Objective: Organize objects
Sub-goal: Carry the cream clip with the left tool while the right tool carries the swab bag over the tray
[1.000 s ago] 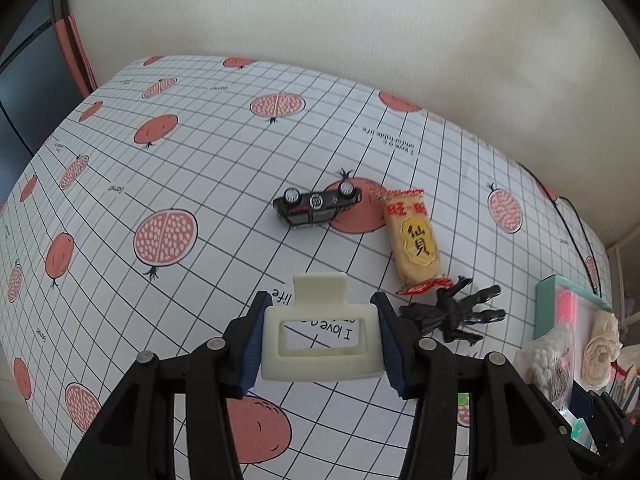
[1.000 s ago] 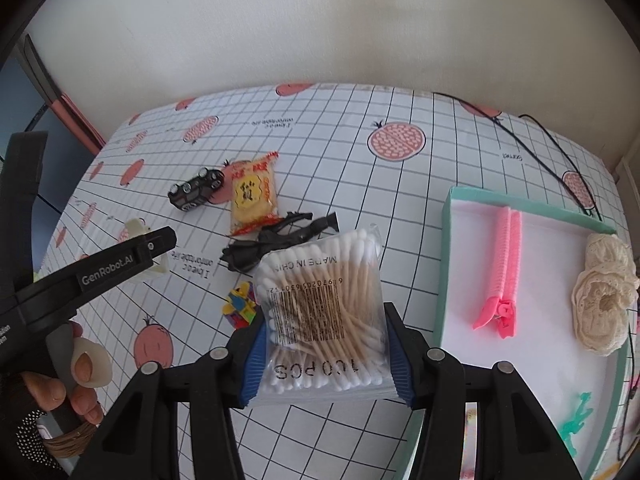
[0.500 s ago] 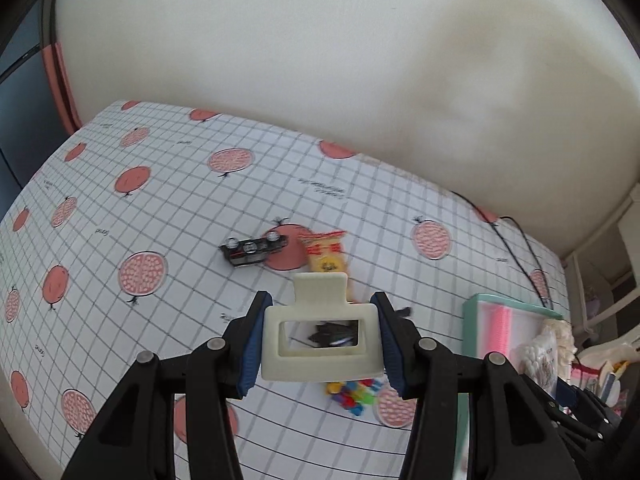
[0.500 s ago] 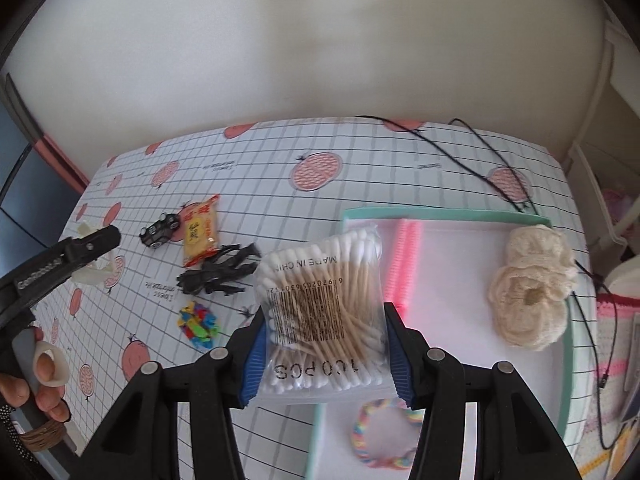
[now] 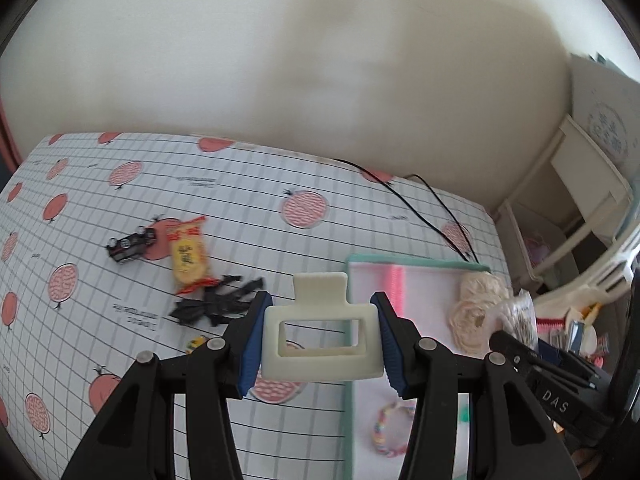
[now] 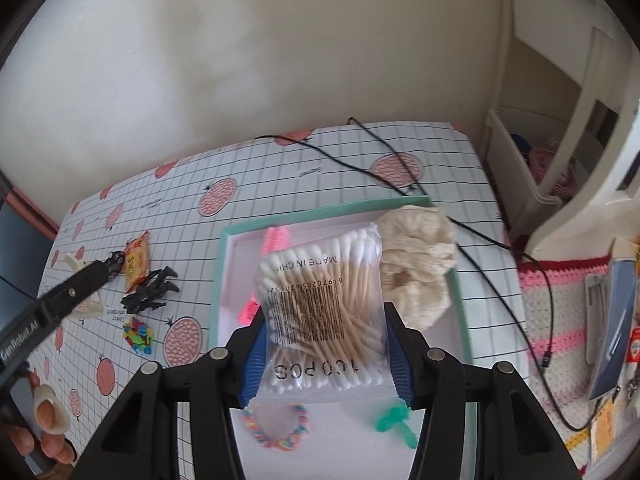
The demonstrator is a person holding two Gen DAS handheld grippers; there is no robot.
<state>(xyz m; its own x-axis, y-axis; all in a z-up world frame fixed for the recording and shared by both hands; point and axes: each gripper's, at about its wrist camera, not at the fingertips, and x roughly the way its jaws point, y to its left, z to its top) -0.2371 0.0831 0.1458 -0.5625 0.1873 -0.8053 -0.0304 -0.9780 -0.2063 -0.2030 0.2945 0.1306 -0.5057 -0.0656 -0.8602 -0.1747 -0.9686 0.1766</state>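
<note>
My left gripper is shut on a cream hair claw clip, held in the air near the left rim of the teal tray. My right gripper is shut on a clear bag of cotton swabs, hanging above the teal tray. In the tray lie a pink zipper, a cream scrunchie, a rainbow bracelet and a green clip. The right gripper with the bag shows at the right in the left wrist view.
On the pomegranate-print cloth left of the tray lie a toy car, a yellow snack packet, a black claw clip and a small colourful toy. A black cable crosses the tray's far right corner. White shelves stand at the right.
Both grippers have swung to the right and risen, each keeping its hold. The bag of swabs now hangs over the tray; the claw clip has come up to the tray's left rim.
</note>
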